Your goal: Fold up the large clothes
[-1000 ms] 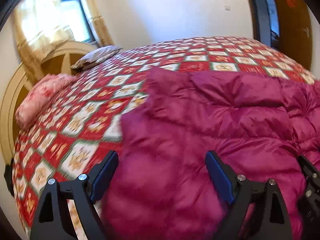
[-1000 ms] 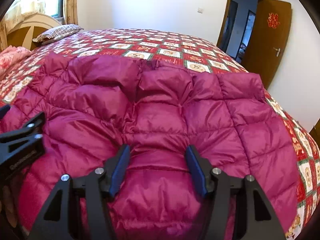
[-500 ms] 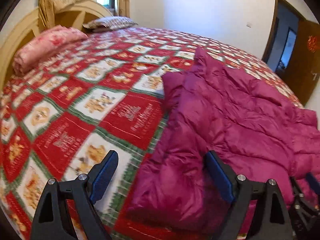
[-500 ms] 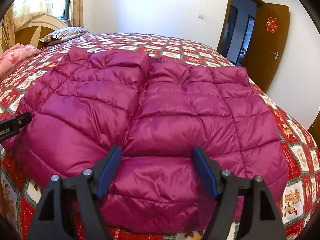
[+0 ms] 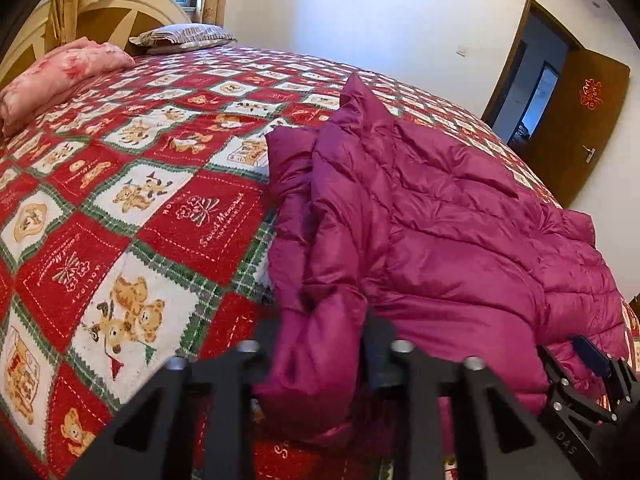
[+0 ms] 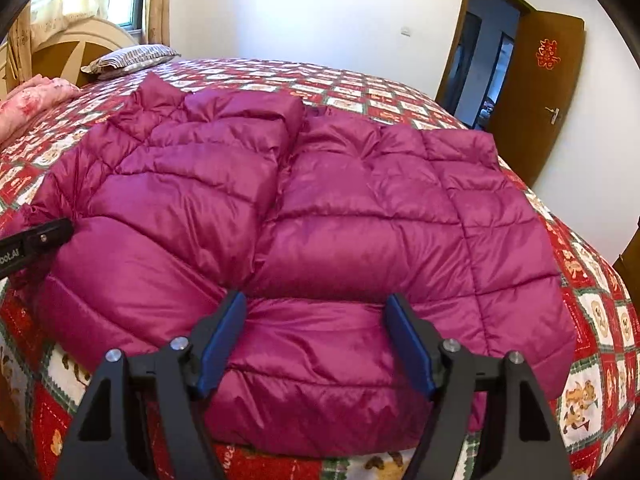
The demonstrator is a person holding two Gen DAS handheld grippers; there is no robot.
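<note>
The left gripper [image 5: 320,340] has its jaws drawn in tight on a bunched fold at the near left corner of the magenta puffer jacket [image 5: 440,232], the cloth swelling up between them and spilling over the front. The right gripper [image 6: 316,344] has its jaws spread wide and holds nothing; they straddle the near hem of the jacket [image 6: 320,220] without pinching it.

The left gripper points low across the bed, along the jacket's left edge, close to the cloth. The right gripper sits a little higher, aimed over the middle of the hem toward the far wall; its tips show at the lower right of the left wrist view [image 5: 592,356], and the left one's side shows at the left rim of the right wrist view [image 6: 36,240].

The jacket lies flat on the red, white and green bear-patterned bedspread [image 5: 132,200], near the foot of the bed, with one sleeve folded across its front. A pink folded blanket [image 5: 60,76] and a striped pillow [image 5: 180,36] lie by the headboard; a brown door [image 6: 536,92] stands open.

Half a second ago the left jaws were wide apart with the jacket's edge beside them; now they have closed on it. The right jaws remain spread as before.
</note>
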